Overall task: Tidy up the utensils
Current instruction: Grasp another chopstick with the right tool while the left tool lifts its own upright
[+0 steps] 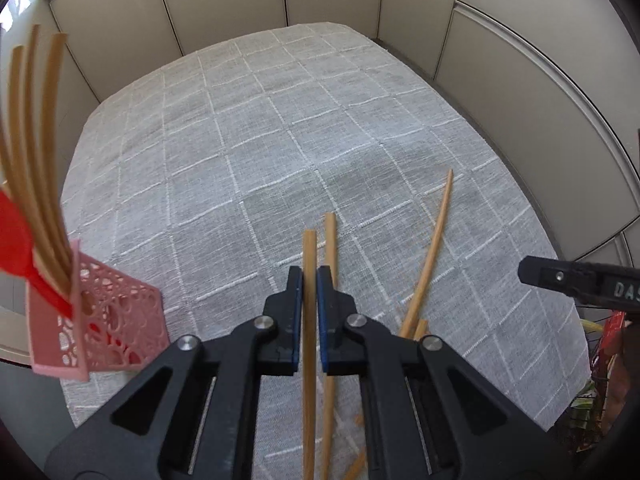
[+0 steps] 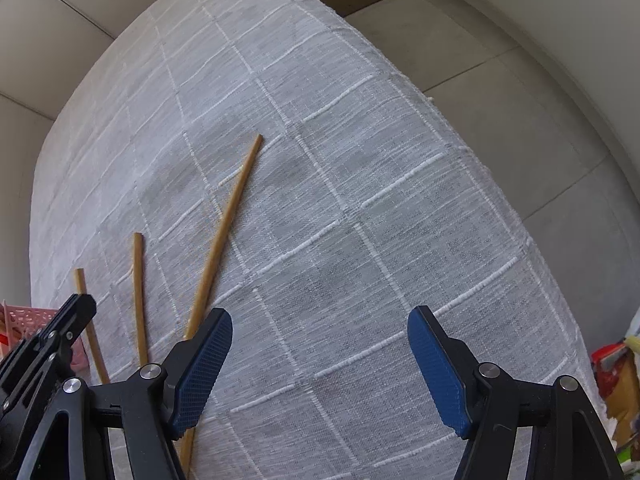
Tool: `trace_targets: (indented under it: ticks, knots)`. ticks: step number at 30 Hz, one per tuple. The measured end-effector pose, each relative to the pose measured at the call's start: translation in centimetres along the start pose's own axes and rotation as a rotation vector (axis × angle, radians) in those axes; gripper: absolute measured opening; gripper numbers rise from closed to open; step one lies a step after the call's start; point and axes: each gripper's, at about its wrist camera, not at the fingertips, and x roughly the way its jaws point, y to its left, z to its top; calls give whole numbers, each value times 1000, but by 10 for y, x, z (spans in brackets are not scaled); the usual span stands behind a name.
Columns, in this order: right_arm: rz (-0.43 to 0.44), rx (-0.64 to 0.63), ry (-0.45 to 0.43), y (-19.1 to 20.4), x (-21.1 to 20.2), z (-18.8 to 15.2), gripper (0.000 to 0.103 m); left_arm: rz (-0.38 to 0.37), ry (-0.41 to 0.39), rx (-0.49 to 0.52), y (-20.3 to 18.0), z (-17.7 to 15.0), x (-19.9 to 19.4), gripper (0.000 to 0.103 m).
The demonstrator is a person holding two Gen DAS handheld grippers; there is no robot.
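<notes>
Tablecloth (image 1: 280,128): grey-white checked cloth covers the whole table.
Basket (image 1: 120,320): pink perforated holder at the left edge, with several wooden chopsticks (image 1: 40,152) and a red spoon (image 1: 16,236) standing in it.
Right gripper (image 2: 320,364): blue pads wide apart, nothing between them, over bare cloth.
Left gripper (image 1: 309,280): jaws clamped on one chopstick (image 1: 309,252).
Loose chopsticks (image 1: 434,240): two lie on the cloth just beside the held one.

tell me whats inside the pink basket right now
Several wooden chopsticks and a red utensil stand in the pink basket. Its patterned walls hide their lower ends and anything else inside.
</notes>
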Motion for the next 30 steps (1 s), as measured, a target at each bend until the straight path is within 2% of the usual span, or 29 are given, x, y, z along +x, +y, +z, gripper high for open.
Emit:
trace_targets:
  ticks: [8, 13, 16, 23, 25, 27, 30]
  knots:
    - [16, -10, 39, 14, 11, -11, 77, -2, -51, -12, 10, -35, -57, 8]
    - [6, -67, 81, 32, 23, -28, 77, -39, -45, -60, 30, -53, -66, 8]
    - [21, -65, 114, 39, 32, -37, 76, -38, -40, -58, 39, -64, -72, 8]
    - [60, -41, 165, 63, 55, -48, 48, -50, -24, -88, 63, -75, -72, 8]
    - [41, -54, 160, 74, 60, -50, 43, -55, -21, -100, 69, -77, -73, 8]
    - [20, -78, 141, 84, 61, -52, 32, -62, -20, -112, 74, -79, -73, 8]
    - [-27, -128, 121, 97, 64, -56, 23, -62, -24, -120, 77, -81, -74, 8]
